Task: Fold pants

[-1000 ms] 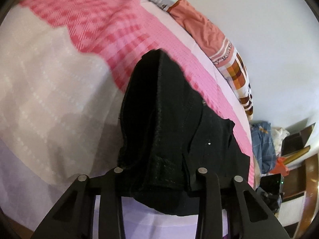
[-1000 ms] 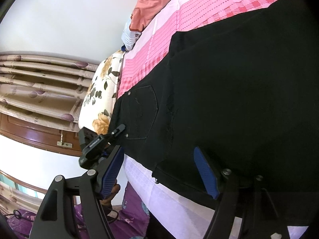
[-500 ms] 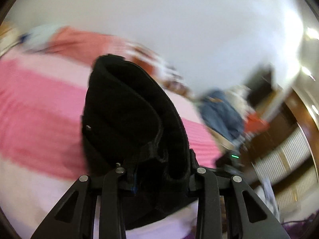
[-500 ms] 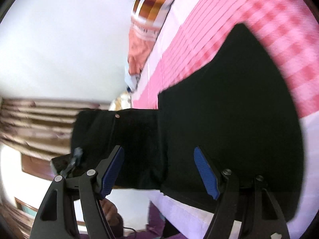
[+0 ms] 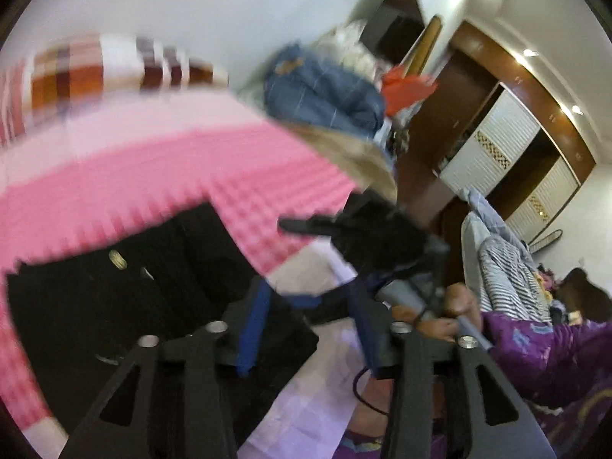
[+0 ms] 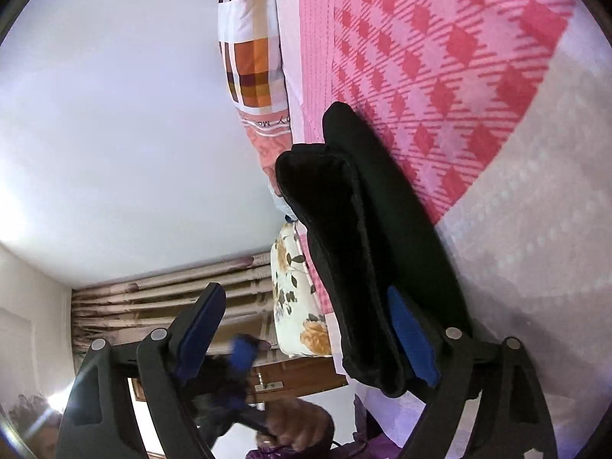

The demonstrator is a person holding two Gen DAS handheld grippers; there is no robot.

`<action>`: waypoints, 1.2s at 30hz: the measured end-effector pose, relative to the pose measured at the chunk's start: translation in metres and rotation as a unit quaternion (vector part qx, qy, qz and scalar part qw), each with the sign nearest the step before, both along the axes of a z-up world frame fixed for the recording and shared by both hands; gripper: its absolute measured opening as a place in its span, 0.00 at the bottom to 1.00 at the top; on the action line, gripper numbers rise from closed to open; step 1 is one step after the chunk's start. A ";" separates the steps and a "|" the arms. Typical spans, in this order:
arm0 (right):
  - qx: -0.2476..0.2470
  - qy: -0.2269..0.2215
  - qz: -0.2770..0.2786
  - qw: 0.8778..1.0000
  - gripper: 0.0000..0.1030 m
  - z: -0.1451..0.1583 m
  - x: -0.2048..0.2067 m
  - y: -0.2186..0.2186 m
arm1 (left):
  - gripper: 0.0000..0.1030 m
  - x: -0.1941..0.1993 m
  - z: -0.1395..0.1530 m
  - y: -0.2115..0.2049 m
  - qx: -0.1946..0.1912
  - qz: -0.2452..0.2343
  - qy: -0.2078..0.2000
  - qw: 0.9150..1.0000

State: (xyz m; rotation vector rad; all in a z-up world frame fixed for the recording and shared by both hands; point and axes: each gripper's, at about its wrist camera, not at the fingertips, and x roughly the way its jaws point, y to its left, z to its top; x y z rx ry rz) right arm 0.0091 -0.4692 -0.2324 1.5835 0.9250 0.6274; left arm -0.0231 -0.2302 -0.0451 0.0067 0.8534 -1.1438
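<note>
Only legible text: partial white lettering "y Mo" on the salmon-and-plaid patchwork quilt [image 6: 254, 57], printed on its salmon band.

Black pants [image 6: 363, 229], pink checked bedsheet [image 6: 440, 57], orange-brown plaid pillow [image 6: 248, 61], floral cushion [image 6: 298, 306]

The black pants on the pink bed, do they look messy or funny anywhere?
A little. The folded black pants lie on the pink checked bedsheet with layers not lined up: one rounded edge pokes past the layer on top. No tears or spills show.

Matt black cloth pants [image 6: 363, 237] lie on a pink checked cloth bedsheet [image 6: 440, 57].
</note>
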 end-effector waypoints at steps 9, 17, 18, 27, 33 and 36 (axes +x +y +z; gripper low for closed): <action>-0.149 0.000 0.080 0.986 0.80 0.026 0.005 0.027 | 0.75 0.016 0.004 0.115 0.018 0.147 -0.001 0.989; -0.303 -0.013 0.105 0.947 0.18 0.052 0.015 0.049 | 0.75 0.023 -0.057 0.156 0.043 0.216 0.088 0.971; -0.300 -0.018 0.097 0.949 0.17 0.056 0.013 0.044 | 0.75 0.022 -0.058 0.154 0.044 0.215 0.089 0.971; -0.261 0.007 0.071 0.963 0.19 0.025 -0.004 0.007 | 0.75 0.018 -0.081 0.109 0.094 0.162 0.078 0.979; -0.245 -0.014 -0.016 0.969 0.26 0.066 -0.045 -0.027 | 0.75 0.020 -0.083 0.112 0.087 0.170 0.088 0.978; -0.222 -0.021 -0.011 0.975 0.26 0.079 -0.071 -0.019 | 0.75 0.023 -0.084 0.118 0.079 0.175 0.102 0.976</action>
